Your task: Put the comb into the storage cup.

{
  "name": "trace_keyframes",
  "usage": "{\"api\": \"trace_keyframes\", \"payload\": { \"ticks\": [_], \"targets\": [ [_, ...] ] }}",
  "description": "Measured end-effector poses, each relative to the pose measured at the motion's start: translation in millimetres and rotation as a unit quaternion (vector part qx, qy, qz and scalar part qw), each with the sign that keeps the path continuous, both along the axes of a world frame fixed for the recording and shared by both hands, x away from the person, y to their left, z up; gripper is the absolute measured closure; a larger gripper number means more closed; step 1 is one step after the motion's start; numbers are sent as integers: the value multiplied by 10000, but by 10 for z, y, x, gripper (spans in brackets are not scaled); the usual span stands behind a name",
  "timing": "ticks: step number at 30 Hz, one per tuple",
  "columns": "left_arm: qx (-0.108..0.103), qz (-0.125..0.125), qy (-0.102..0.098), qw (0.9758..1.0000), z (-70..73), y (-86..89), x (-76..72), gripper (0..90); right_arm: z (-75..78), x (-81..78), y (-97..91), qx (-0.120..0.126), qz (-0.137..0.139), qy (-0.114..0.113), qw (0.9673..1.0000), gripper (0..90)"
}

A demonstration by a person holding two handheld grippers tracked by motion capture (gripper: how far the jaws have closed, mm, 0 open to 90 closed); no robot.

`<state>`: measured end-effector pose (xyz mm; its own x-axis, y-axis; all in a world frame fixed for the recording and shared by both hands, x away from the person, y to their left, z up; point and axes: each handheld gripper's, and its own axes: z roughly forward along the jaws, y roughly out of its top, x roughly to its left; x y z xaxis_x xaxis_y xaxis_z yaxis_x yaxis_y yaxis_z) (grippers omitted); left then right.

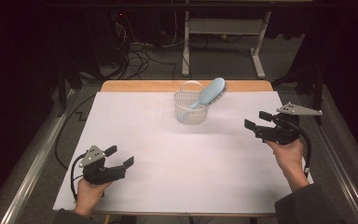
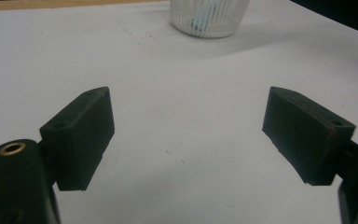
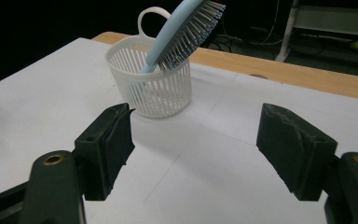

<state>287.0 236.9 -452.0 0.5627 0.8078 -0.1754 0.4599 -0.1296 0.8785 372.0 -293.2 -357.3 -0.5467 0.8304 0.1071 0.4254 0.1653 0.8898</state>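
A light blue hairbrush (image 1: pixel 210 91) (image 3: pixel 182 32) stands handle-down in a small white slatted basket (image 1: pixel 190 108) (image 3: pixel 149 88) at the far middle of the white-covered table; its bristled head leans out over the rim to the right. The basket (image 2: pixel 209 18) also sits far ahead in the left gripper view. My left gripper (image 1: pixel 119 156) (image 2: pixel 186 135) rests near the front left of the table, open, nothing between its jaws. My right gripper (image 1: pixel 256 119) (image 3: pixel 196 149) is held at the right side, open and empty, pointing toward the basket.
White paper (image 1: pixel 168 158) covers most of the wooden table (image 1: pixel 140 86), whose bare edge shows at the back. Behind the table are a white desk frame (image 1: pixel 223 28) and cables (image 1: pixel 140 51) on the floor. A metal rail (image 1: pixel 32 163) runs along the left.
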Motion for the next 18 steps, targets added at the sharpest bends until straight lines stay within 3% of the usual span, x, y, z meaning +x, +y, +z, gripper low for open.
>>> {"api": "trace_keyframes", "payload": {
  "ticks": [18],
  "targets": [
    [27,14,11,10000,-8,-4,1,159,-30,-138,-138,65,-69,-68,9999,268]
  ]
}}
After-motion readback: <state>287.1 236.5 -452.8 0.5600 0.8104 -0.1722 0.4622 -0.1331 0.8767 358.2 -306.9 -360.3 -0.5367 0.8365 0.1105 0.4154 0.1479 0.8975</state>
